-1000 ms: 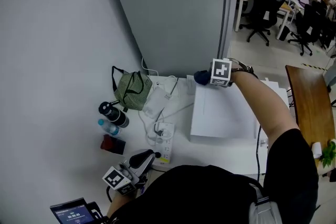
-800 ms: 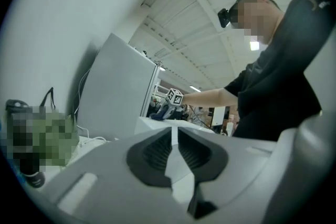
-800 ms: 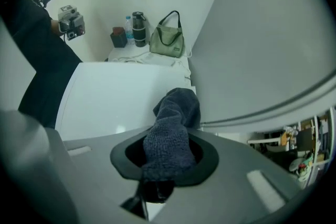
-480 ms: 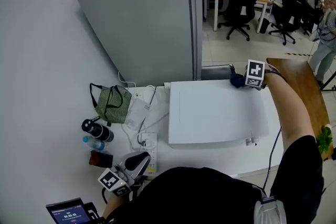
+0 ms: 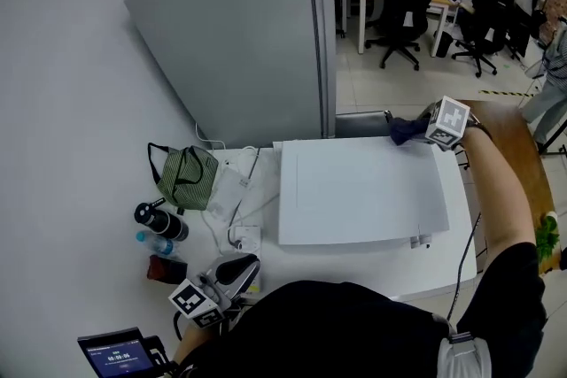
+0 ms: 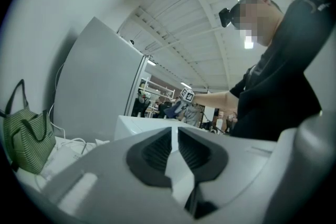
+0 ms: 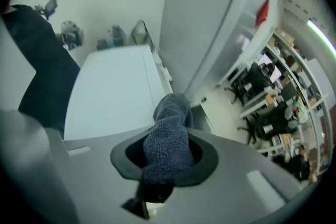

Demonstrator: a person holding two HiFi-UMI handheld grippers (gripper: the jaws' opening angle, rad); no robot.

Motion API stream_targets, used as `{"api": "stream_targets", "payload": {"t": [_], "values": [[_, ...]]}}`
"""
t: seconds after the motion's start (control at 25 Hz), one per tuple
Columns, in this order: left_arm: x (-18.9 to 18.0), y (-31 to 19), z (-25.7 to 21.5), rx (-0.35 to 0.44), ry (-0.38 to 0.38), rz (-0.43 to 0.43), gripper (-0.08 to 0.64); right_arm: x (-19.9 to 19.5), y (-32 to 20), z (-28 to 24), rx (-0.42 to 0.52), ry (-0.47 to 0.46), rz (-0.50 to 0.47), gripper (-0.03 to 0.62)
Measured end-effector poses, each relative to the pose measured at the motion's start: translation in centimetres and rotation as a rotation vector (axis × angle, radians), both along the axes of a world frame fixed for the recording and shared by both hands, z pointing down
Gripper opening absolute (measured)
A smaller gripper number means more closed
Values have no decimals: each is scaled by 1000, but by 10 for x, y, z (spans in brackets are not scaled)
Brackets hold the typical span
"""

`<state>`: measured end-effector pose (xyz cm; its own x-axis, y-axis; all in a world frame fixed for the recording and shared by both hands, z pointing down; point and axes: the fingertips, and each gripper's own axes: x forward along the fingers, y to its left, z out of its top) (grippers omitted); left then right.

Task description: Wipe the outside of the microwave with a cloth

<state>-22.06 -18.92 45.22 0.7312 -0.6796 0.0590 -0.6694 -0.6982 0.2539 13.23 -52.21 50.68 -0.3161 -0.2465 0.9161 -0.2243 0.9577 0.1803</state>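
Looks like you're mid-wipe on the top panel. Your right gripper is clenched on the cloth, w/ a fat wad sticking out past the jaws. It's sitting at the back right corner of the microwave, right by the edge. Can't tell if the cloth is actually pressing on the panel or just hanging over the corner.

The microwave is on the white counter, w/ the fridge behind it and a green bag off to its left.

Your left gripper is idle, down low near your body by the power strip. Its jaws are closed on nothing.

Next move, imo: get the wad flat on the surface and drag it along w/ some pressure, either back across the top or down the right side. The sides and front probably need doing too, judging by where you are now. Keep the grip tight so the cloth doesn't pull out on the drag.

What each view gives you:
- Head view: the whole top and where both grippers are, but the cloth is just a dark blob.
- Right gripper view: the actual grip on the cloth, plus the top stretching back toward you.
- Left gripper view: its own closed jaws, which the head view can't show. It also sees the microwave side-on from low, w/ the cloth up at the far corner.
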Motion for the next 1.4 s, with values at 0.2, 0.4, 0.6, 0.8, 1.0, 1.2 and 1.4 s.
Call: {"api": "stream_targets", "payload": {"t": [0.2, 0.4, 0.6, 0.8, 1.0, 1.2, 1.4], "values": [[-22, 11, 1, 19, 10, -3, 35, -236, 65, -17, 16, -208, -339, 77], [-45, 19, -8, 30, 21, -27, 35, -339, 94, 25, -41, -103, -421, 77], [-59, 23, -1, 20, 13, -23, 35, -296, 81, 45, -62, 0, -369, 77], [-39, 11, -11, 39, 15, 12, 35, -151, 67, 52, -101, 102, -241, 77], [0, 0, -9, 34, 10, 75, 35, 21, 64, 55, -129, 174, -32, 77], [20, -4, -4, 21, 6, 114, 35, 97, 64, 54, -125, 172, 94, 77], [11, 2, -5, 31, 17, 93, 35, -34, 70, -3, -38, -108, -68, 77]]}}
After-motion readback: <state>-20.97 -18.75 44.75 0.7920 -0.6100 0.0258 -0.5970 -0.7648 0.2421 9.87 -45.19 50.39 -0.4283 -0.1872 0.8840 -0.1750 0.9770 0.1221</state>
